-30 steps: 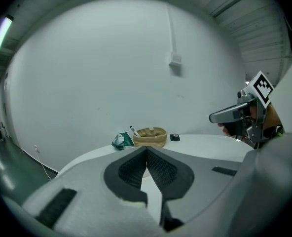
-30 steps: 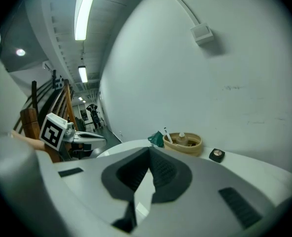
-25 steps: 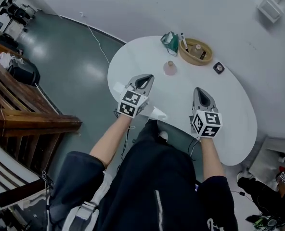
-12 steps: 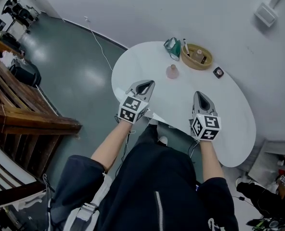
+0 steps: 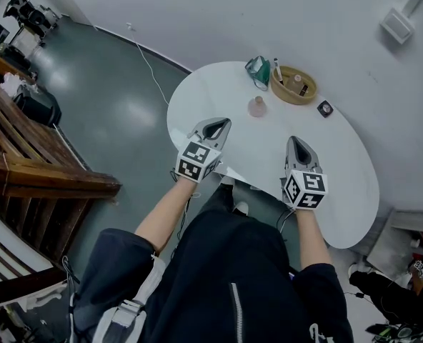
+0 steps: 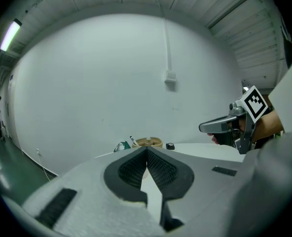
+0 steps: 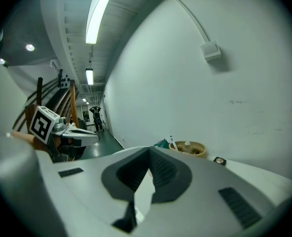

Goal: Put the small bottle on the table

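Both pairs of fingers are pressed together, nothing between them. The left gripper [image 5: 223, 123] and right gripper [image 5: 295, 141] hover over the near side of the table [image 5: 340, 163], well short of the basket [image 5: 308, 92].

There are two candidates for the task's bottle. A capped bottle [image 5: 295, 79] stands inside the basket. A pink bottle [image 5: 256, 106] stands upright on the table, just in front of the basket and to its left. If the pink one is meant, it already sits where the task wants it. If it's the one in the basket, that one is not on the table. I can't settle which from here, so picking the wrong one is my first worry.

The second worry is the pink bottle itself. It stands between the left gripper and the basket, so a careless sweep could topple it.

Third, the basket looks light. Fingers dipping in could drag or tip it, or knock the pen [image 5: 276, 70] leaning at its left rim.

Last, a small smooth bottle could squirt out of a pinch that lands off-centre.
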{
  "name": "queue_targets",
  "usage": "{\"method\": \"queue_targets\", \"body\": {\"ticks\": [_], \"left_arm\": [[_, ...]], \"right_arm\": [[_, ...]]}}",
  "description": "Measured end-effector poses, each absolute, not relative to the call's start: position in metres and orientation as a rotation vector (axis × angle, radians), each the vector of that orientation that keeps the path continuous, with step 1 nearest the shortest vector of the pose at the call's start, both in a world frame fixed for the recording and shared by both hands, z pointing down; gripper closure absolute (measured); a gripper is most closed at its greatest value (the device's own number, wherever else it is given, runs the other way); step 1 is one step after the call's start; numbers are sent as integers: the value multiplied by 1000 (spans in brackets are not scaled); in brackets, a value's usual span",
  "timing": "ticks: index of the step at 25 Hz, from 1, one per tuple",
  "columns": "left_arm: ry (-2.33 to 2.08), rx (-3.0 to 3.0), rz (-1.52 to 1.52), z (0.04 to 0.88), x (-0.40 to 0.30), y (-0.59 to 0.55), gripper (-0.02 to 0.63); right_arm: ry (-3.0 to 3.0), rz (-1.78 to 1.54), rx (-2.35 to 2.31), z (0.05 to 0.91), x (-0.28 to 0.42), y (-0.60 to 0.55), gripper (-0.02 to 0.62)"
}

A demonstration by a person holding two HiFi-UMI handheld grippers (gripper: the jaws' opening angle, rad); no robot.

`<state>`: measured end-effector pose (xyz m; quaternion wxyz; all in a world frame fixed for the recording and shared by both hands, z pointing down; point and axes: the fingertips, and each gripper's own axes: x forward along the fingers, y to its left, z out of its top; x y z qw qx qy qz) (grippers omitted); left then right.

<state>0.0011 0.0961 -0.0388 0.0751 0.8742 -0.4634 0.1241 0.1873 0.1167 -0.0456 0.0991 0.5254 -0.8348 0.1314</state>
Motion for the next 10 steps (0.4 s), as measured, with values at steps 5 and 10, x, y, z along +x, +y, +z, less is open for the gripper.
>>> {"method": "queue_targets", "body": {"ticks": [5,10], "left_arm": [[-1371,2629,375,-41,6,89,604],[-1322,2638,387,-31,10,81,604]], "right_arm": [[-2467,382,1548,-48,189,114,594],[-2463,382,1550,-49,190,104,594]]}}
